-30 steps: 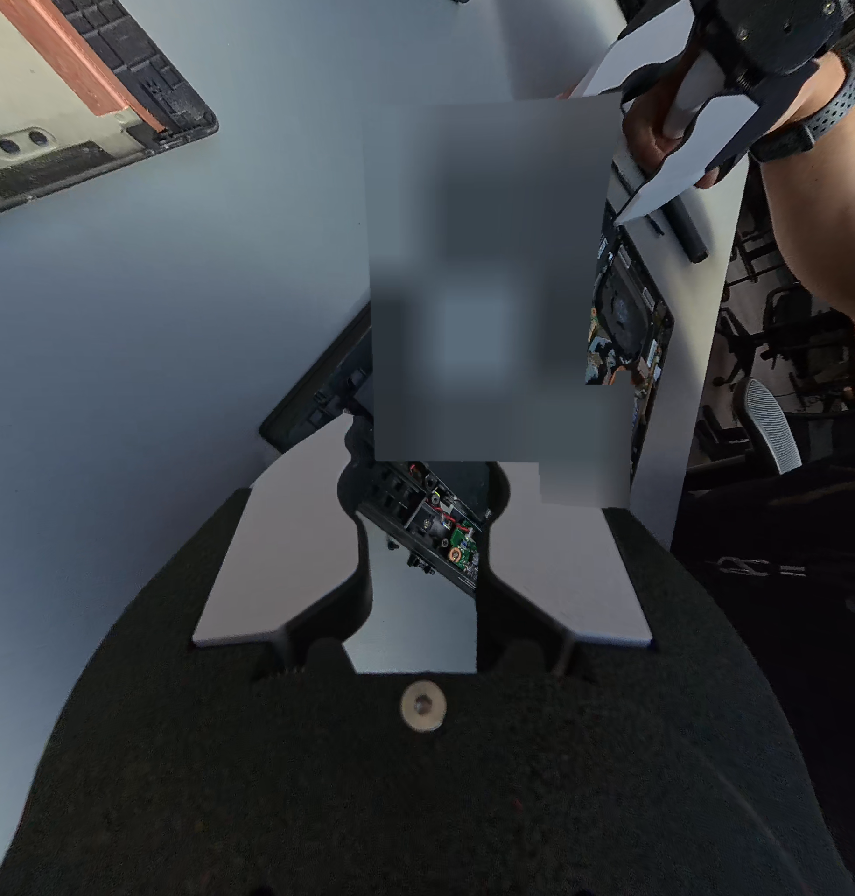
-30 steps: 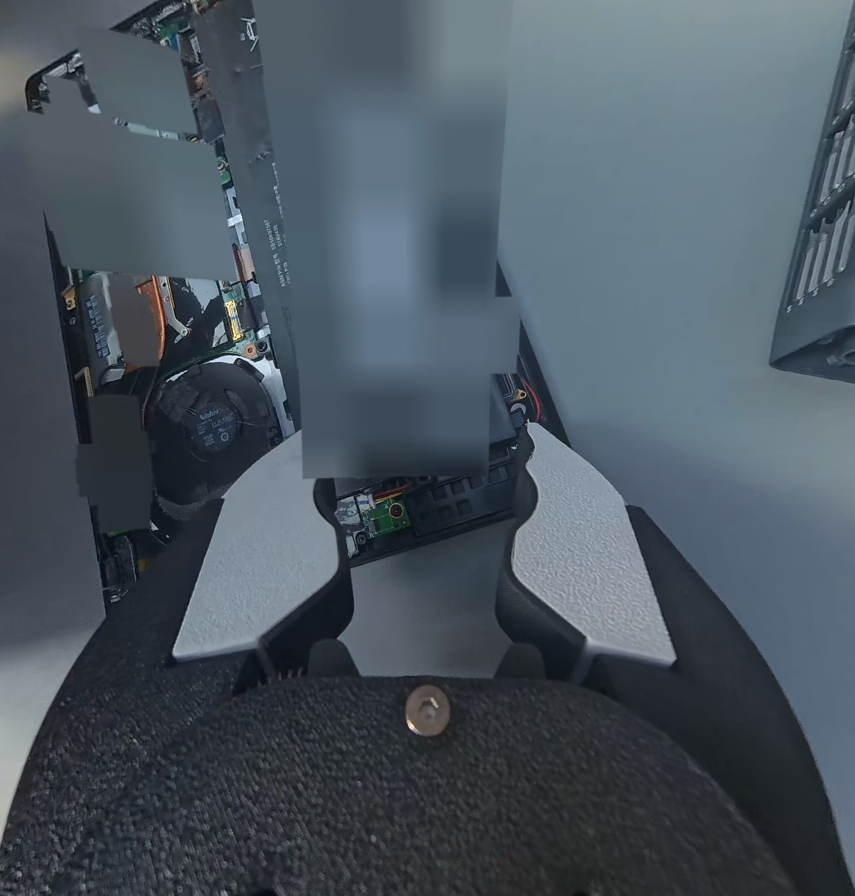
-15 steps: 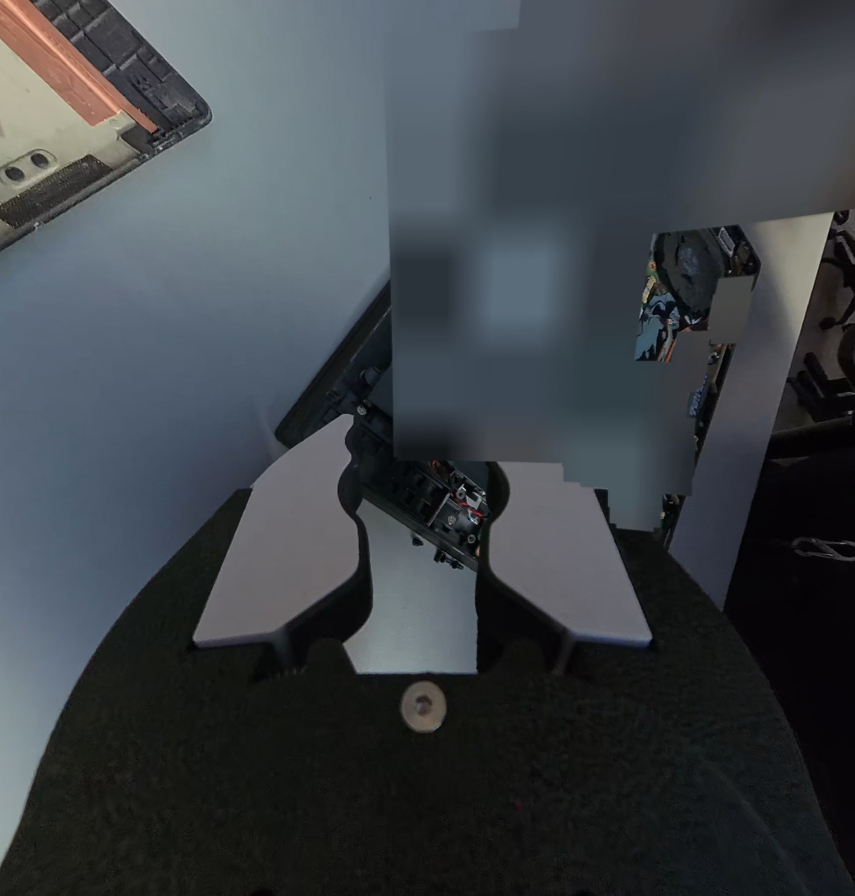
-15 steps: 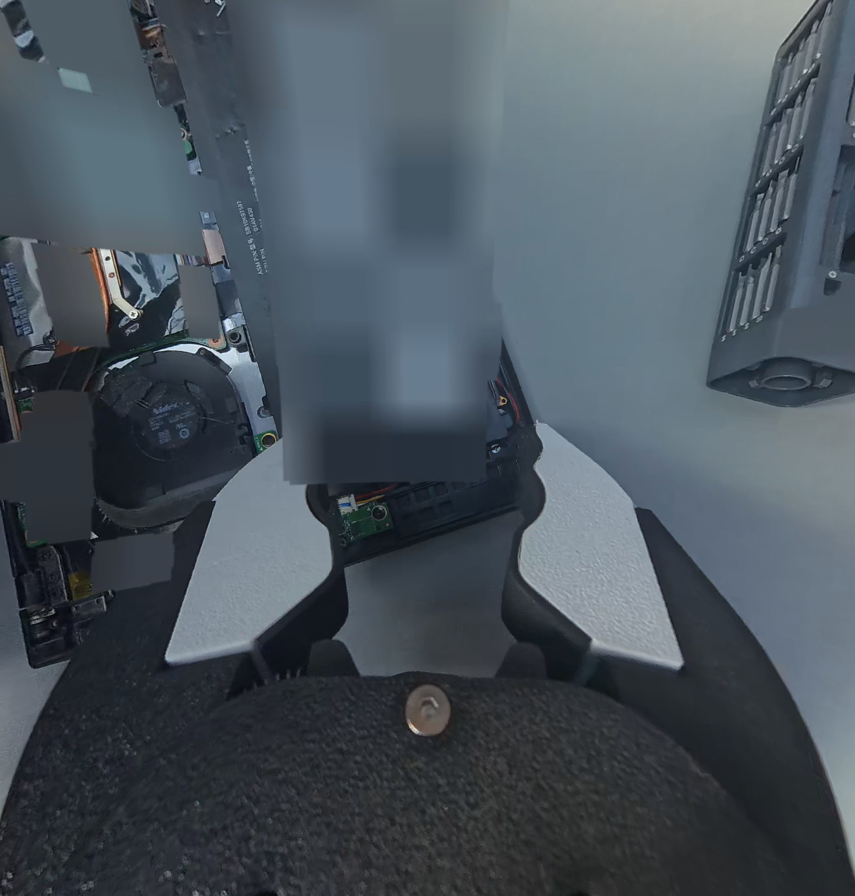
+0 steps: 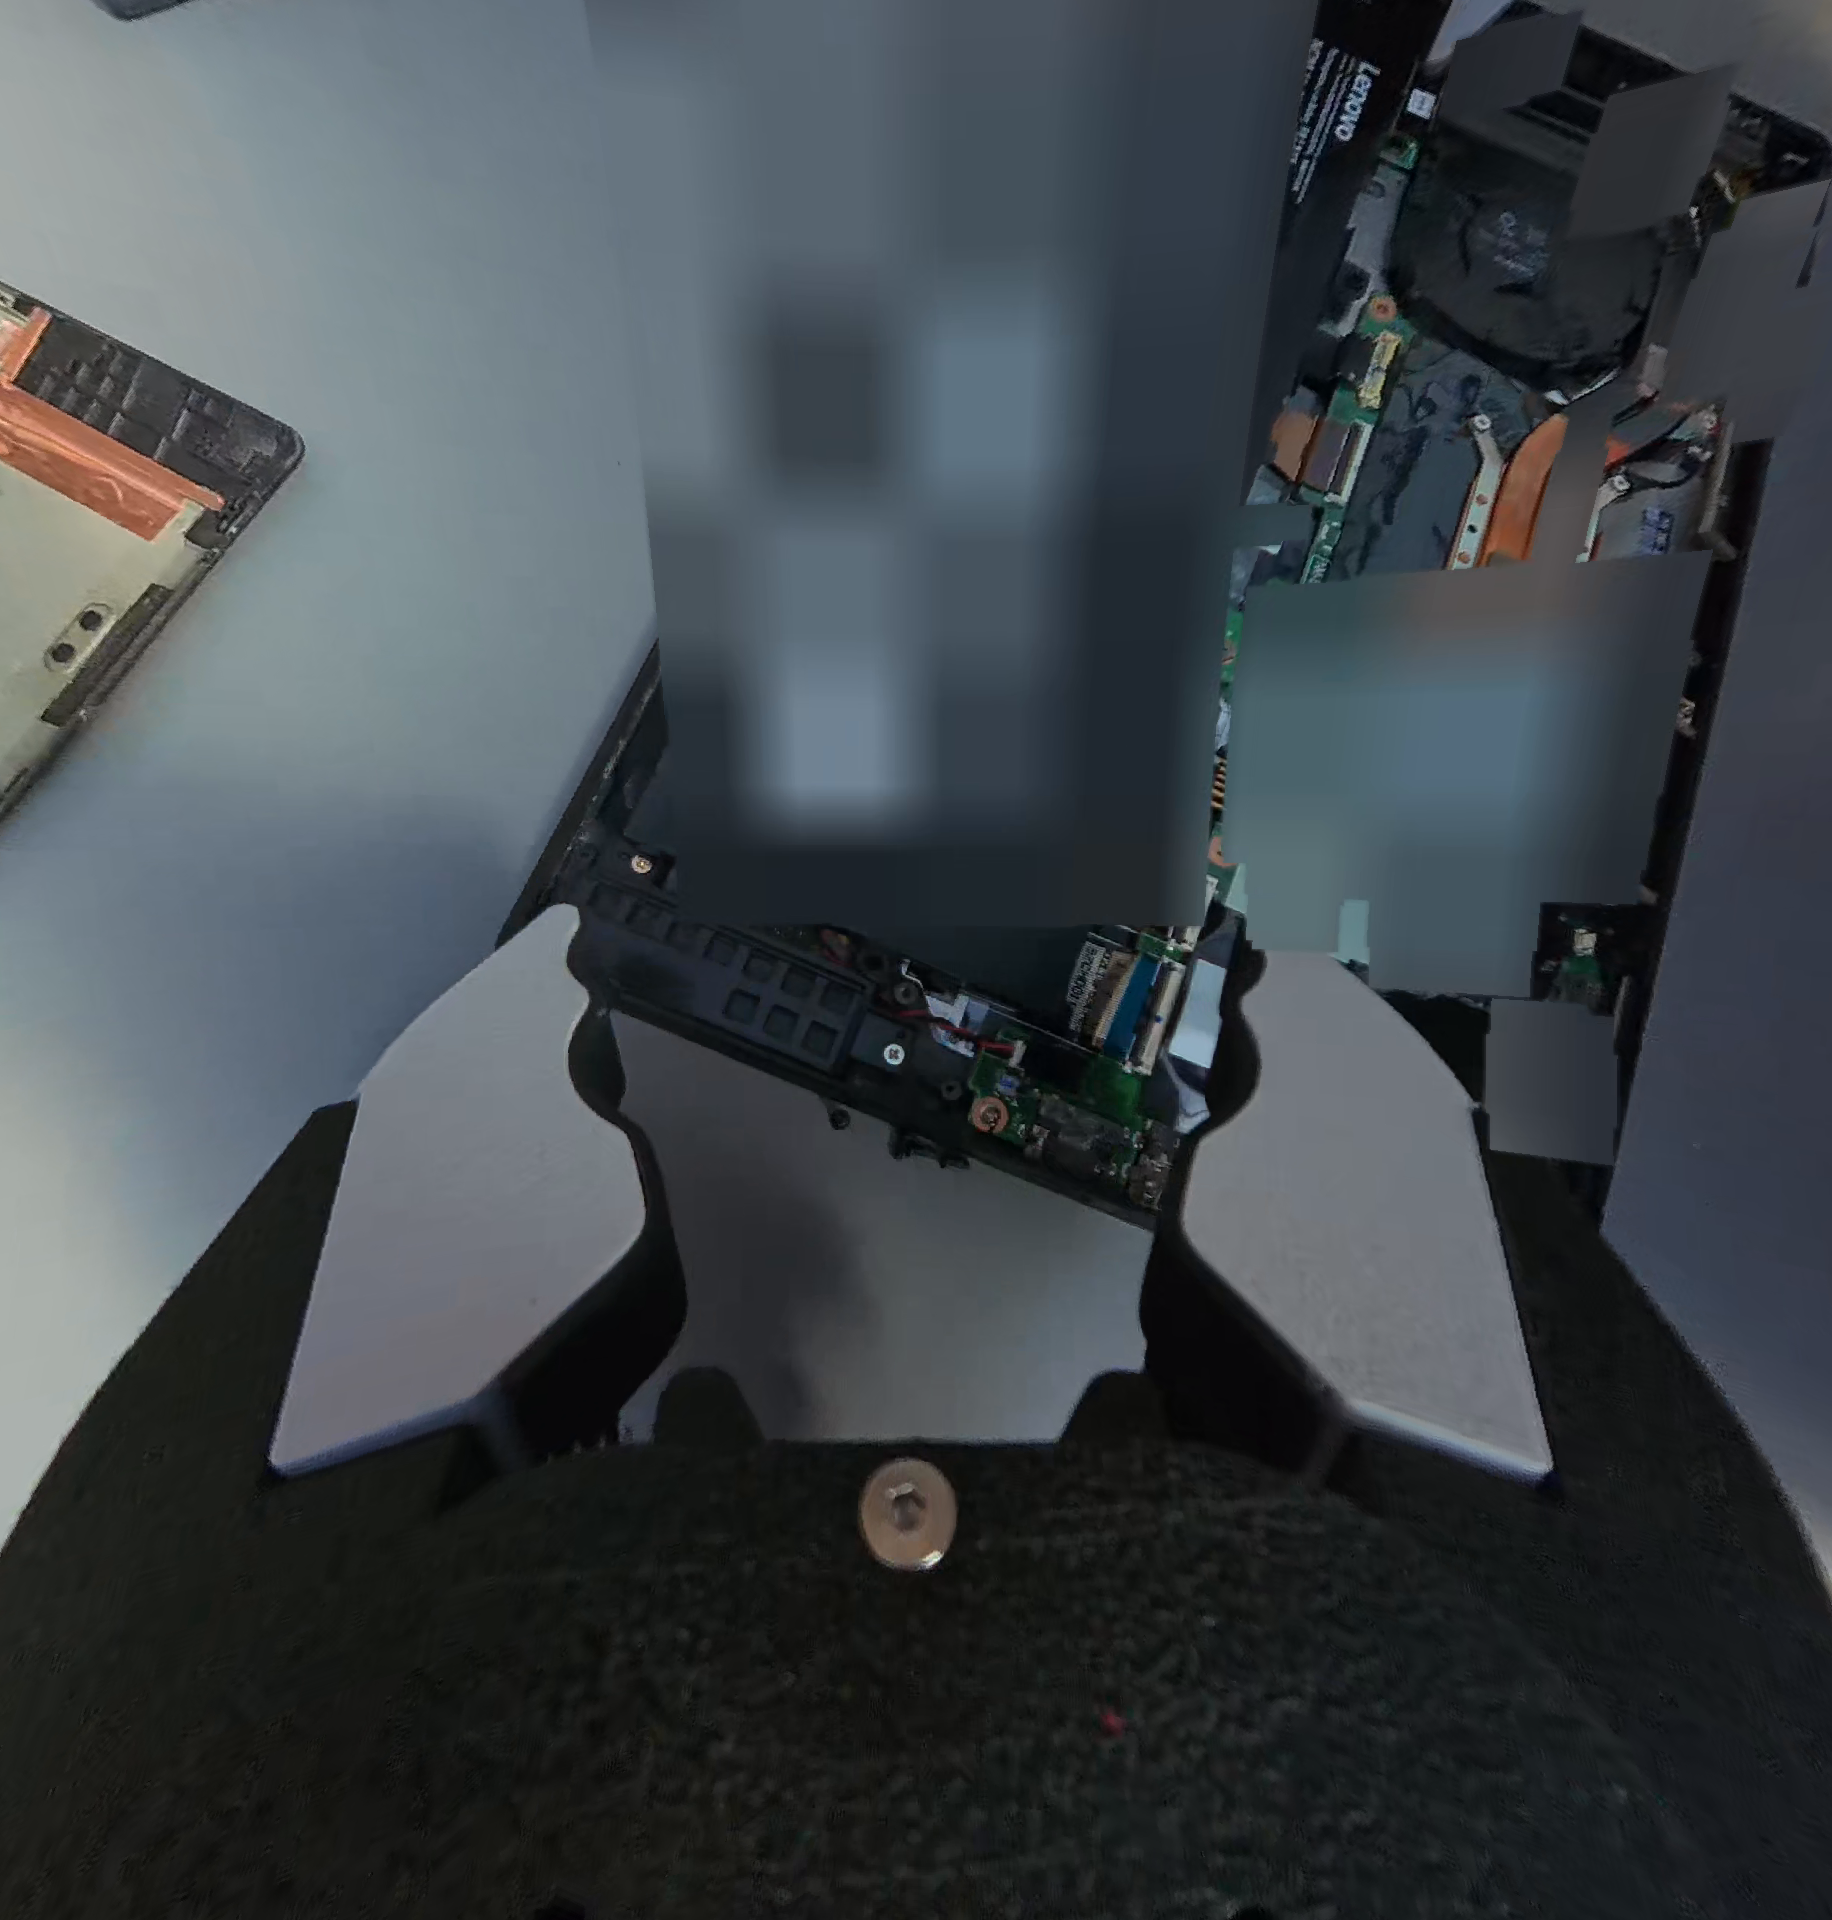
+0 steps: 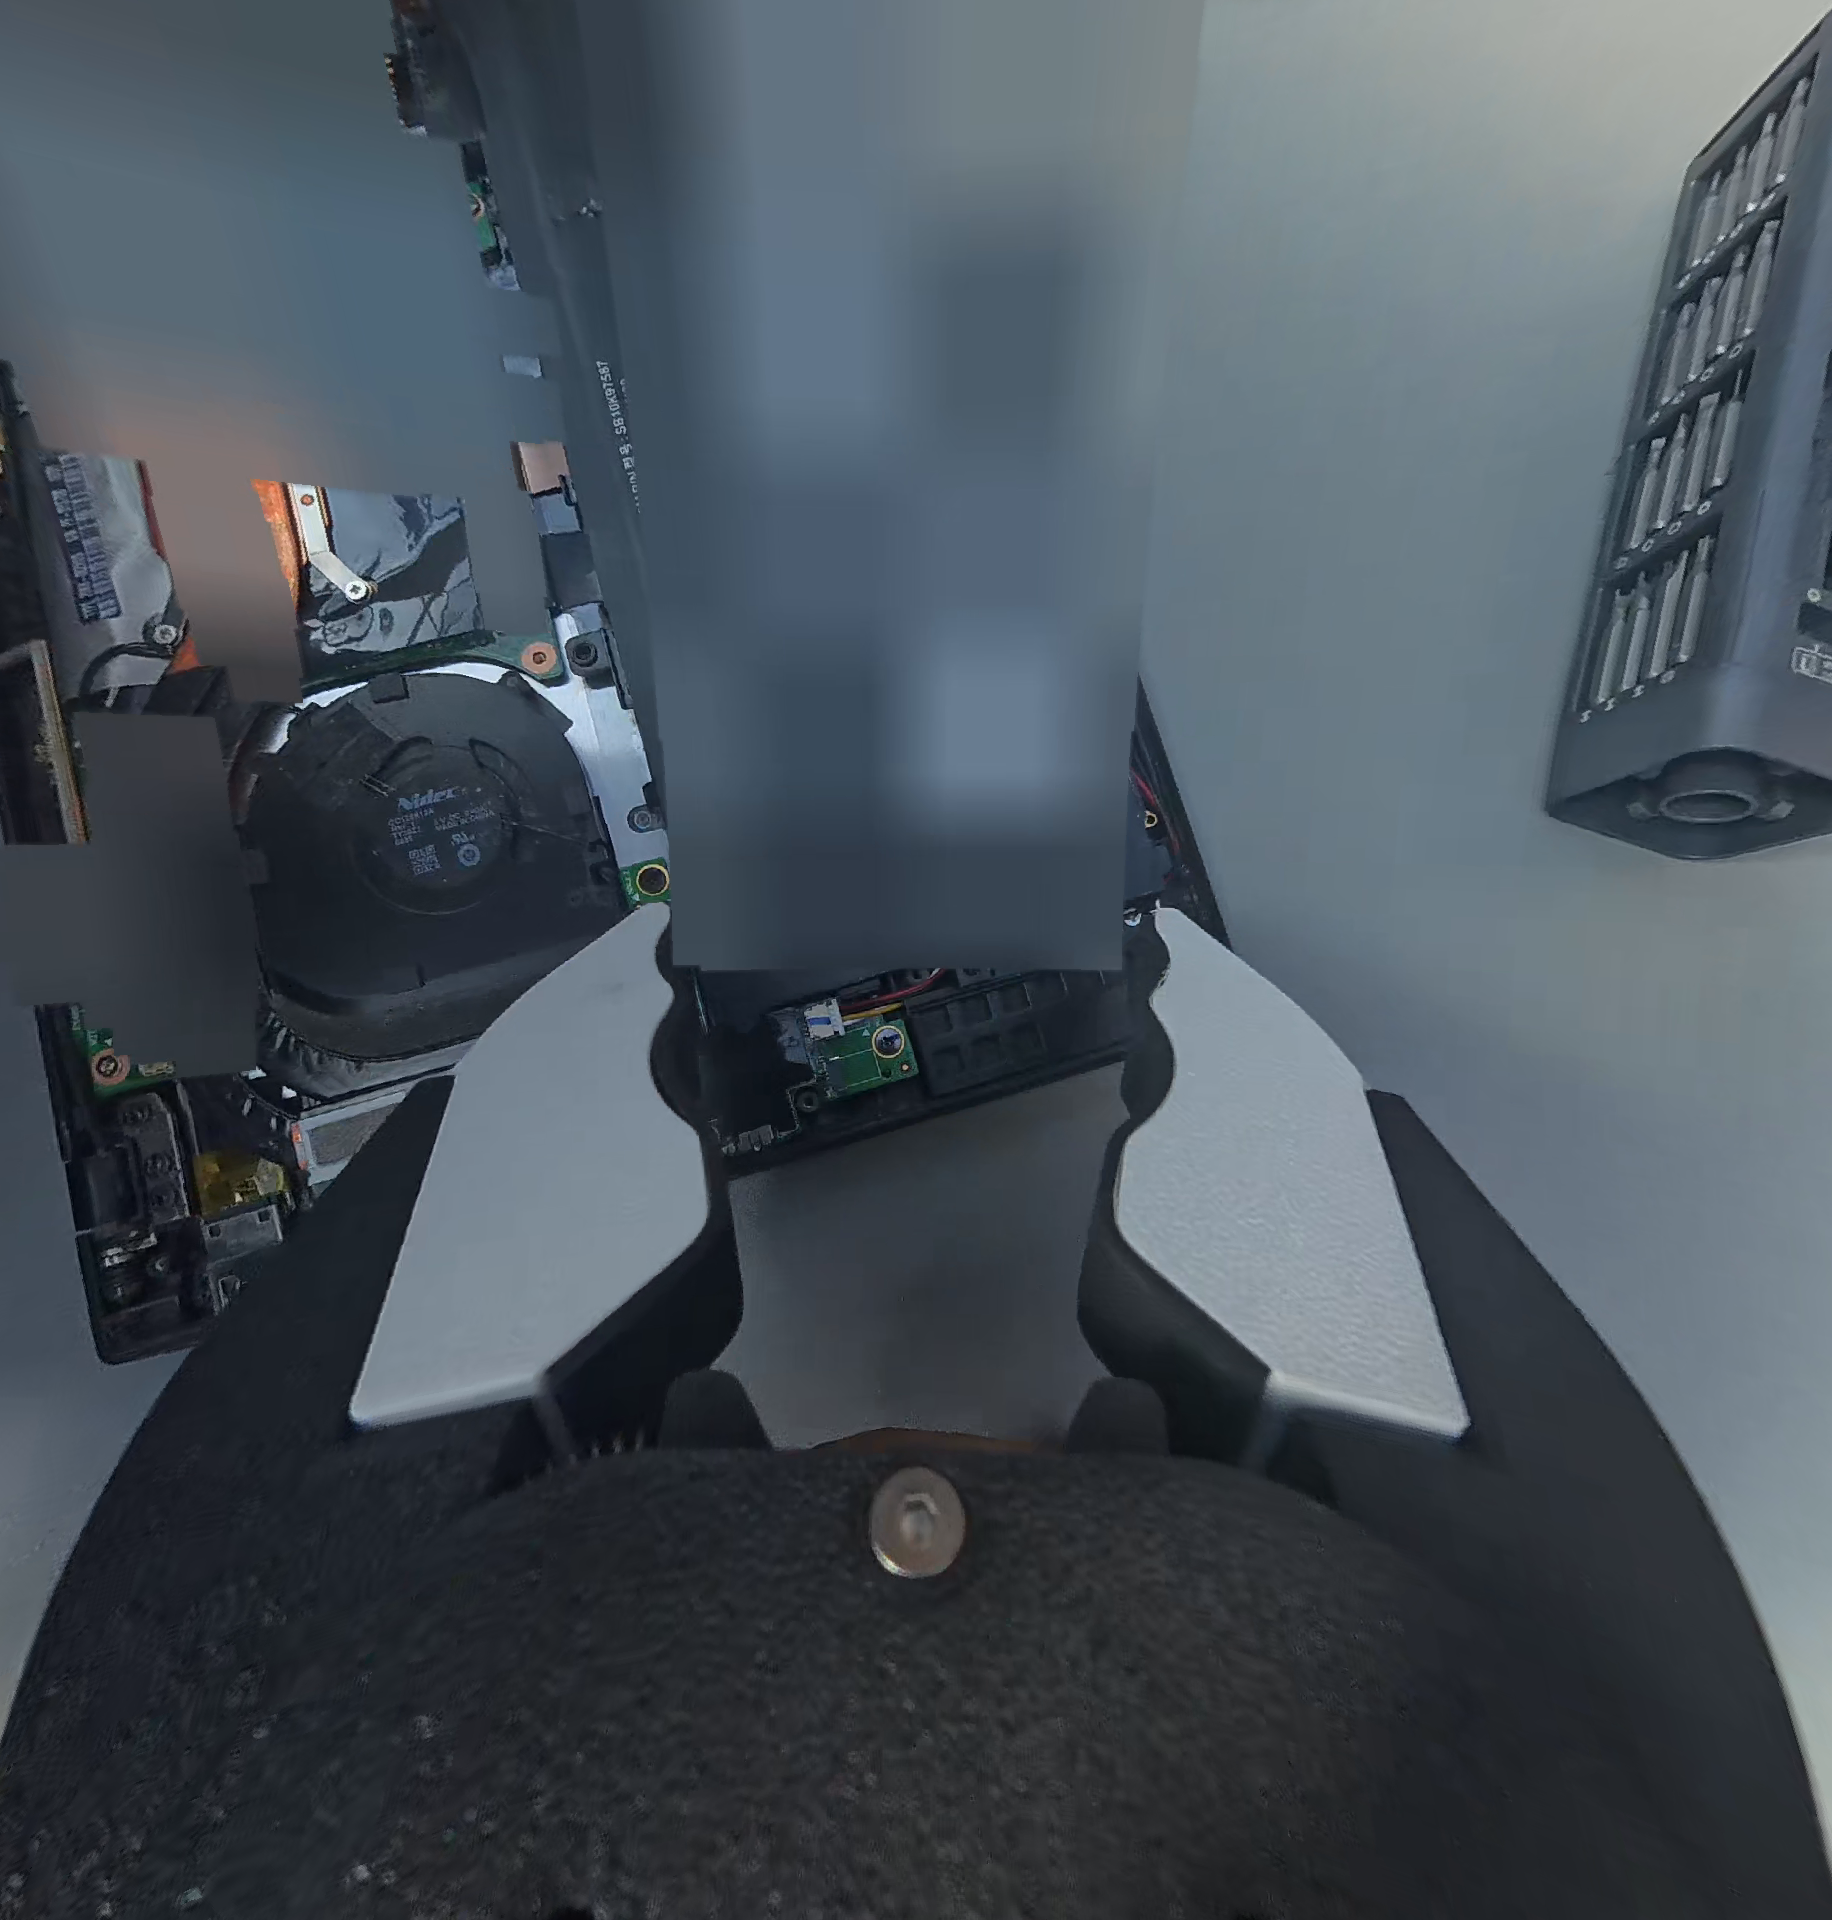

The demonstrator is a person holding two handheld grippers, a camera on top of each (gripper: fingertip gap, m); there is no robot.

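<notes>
An opened black laptop (image 5: 787, 1018) lies bottom-up on a white table (image 5: 372, 312), with its boards, a round fan (image 5: 1504, 249) and copper heat pipes exposed. Much of it is hidden by blurred patches. My left gripper (image 5: 907, 945) is open wide and empty, and its fingertips straddle the laptop's near edge by a small green board (image 5: 1057, 1101). In the right wrist view, my right gripper (image 6: 912, 935) is open and empty over another edge of the laptop (image 6: 1005, 1039), near a small green board (image 6: 870, 1049), with the fan (image 6: 424, 821) to its left.
The removed bottom cover (image 5: 81, 582), pale inside with orange tape, lies on the table to the left. A grey case of screwdriver bits (image 6: 1743, 499) stands on the table (image 6: 1359, 520) to the right of the laptop. Some 25 centimetres of space lies between my two pairs of fingers. The right tips stand about 5 centimetres off the round fan (image 5: 1504, 249).
My left gripper has opened wider and turned toward the laptop, so the other gripper and hand have left its view. My right gripper has moved closer to the laptop and stays open.
</notes>
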